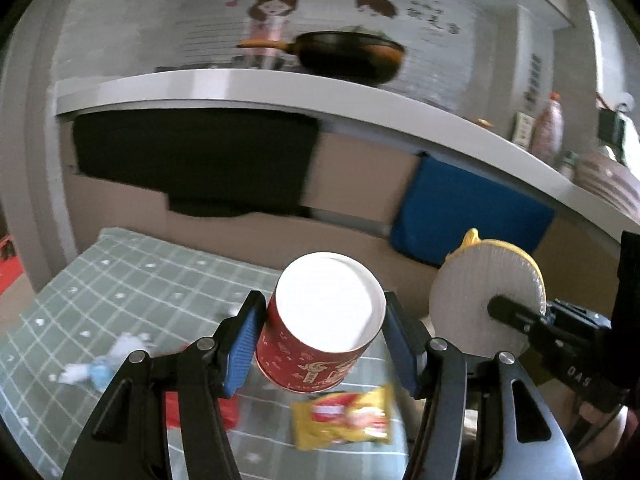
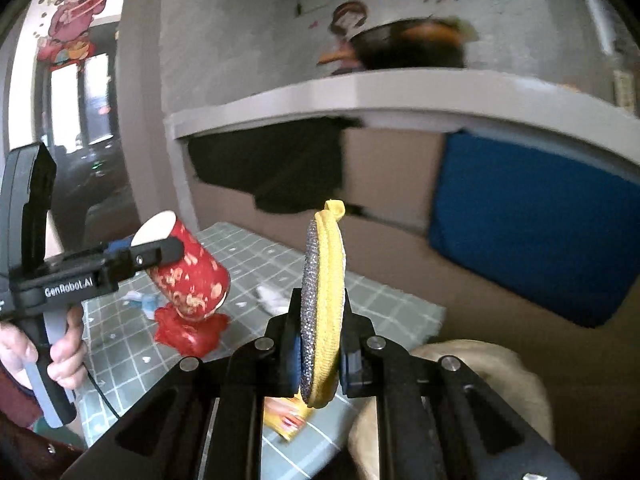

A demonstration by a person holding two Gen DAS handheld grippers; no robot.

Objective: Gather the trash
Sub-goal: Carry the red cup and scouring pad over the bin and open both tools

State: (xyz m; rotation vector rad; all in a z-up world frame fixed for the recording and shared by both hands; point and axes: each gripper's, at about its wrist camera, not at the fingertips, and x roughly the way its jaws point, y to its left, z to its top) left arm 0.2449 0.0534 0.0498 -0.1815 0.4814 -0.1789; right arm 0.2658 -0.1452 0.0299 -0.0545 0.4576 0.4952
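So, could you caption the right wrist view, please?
Right claw grips a yellow-edged silver scrubbing pad above the checked table.

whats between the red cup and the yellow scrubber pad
Nothing solid: in the left wrist view only air and tan background separate the red cup from the yellow scrubber pad.

The red paper cup [image 1: 320, 328] looks like thin printed card, matt white inside, and the left gripper's [image 1: 320, 344] fingers are matt black plastic with ribbed blue rubbery pads [image 1: 244, 344] plus shiny metal pivot pins. The round scrubber [image 2: 322, 308] in the other one is yellow knit cloth on one face and sparkly, rough silver mesh on the other. Underneath there's a smooth checked green tablecloth [image 1: 132, 280] with a glossy yellow foil snack wrapper [image 1: 344, 420] and a crinkly red plastic wrapper [image 2: 188, 332].
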